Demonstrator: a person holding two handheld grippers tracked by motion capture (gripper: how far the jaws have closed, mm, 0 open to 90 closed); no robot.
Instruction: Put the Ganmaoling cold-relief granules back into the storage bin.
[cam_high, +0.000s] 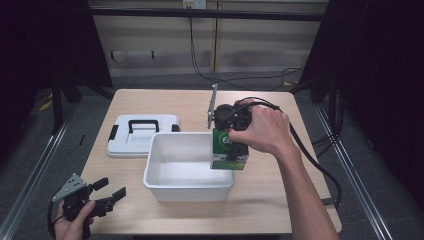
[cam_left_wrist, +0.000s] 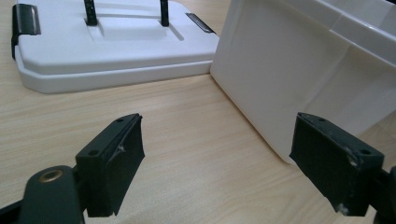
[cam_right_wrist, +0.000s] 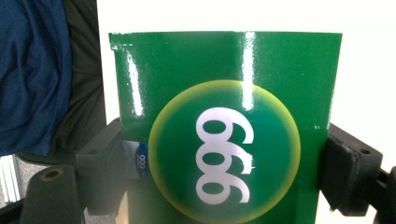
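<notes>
Overhead, the right claw (cam_right_wrist: 224, 154) clamps a green box (cam_right_wrist: 224, 93) seemingly printed "999"; the left claw (cam_left_wrist: 219, 158) gapes wide, holding nothing

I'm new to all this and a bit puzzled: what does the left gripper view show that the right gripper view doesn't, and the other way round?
The left gripper view shows the wooden table, the flat white lid with its black handle and clips, and an outer wall of the white bin, with the left gripper open and holding nothing. The right gripper view shows the green box, printed with white digits in a yellow-edged circle, clamped in the right gripper, plus blue cloth. Both share a pair of black fingers rising from below.
</notes>
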